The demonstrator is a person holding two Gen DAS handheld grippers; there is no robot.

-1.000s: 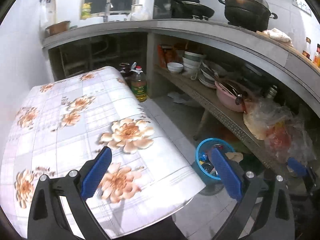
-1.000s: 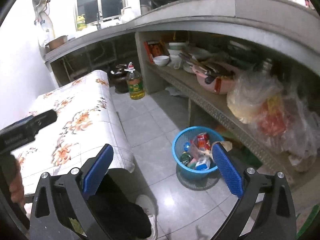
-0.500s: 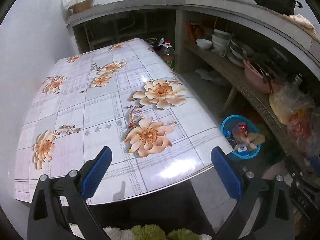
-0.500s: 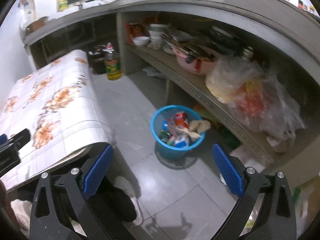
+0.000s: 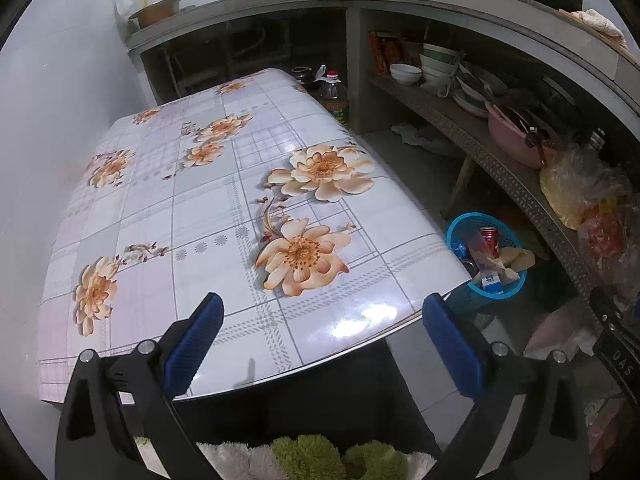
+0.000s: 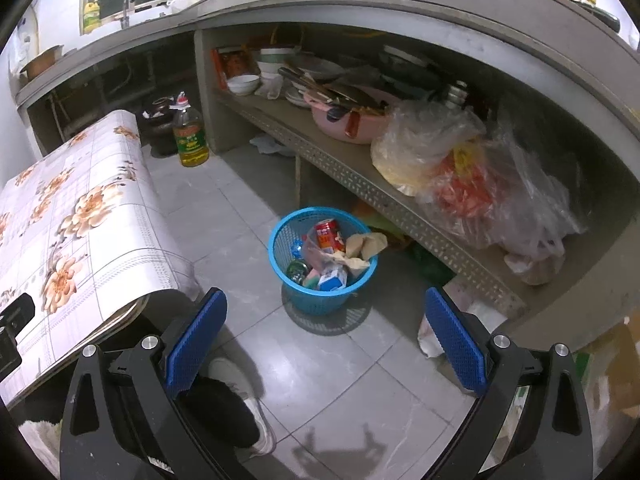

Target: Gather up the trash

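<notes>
Right, my right gripper (image 6: 324, 336) hangs wide open and empty above the floor tiles, and my left gripper (image 5: 320, 340) is just as open, with nothing between its pads, over the near edge of the flowered table (image 5: 192, 208). Beyond the right one sits the blue basket (image 6: 280, 248) under the shelf, holding a red can (image 6: 329, 234), wrappers and a small carton. I see no loose trash on the tabletop, so I judge collecting is near done; next I need to scan for leftovers.
</notes>
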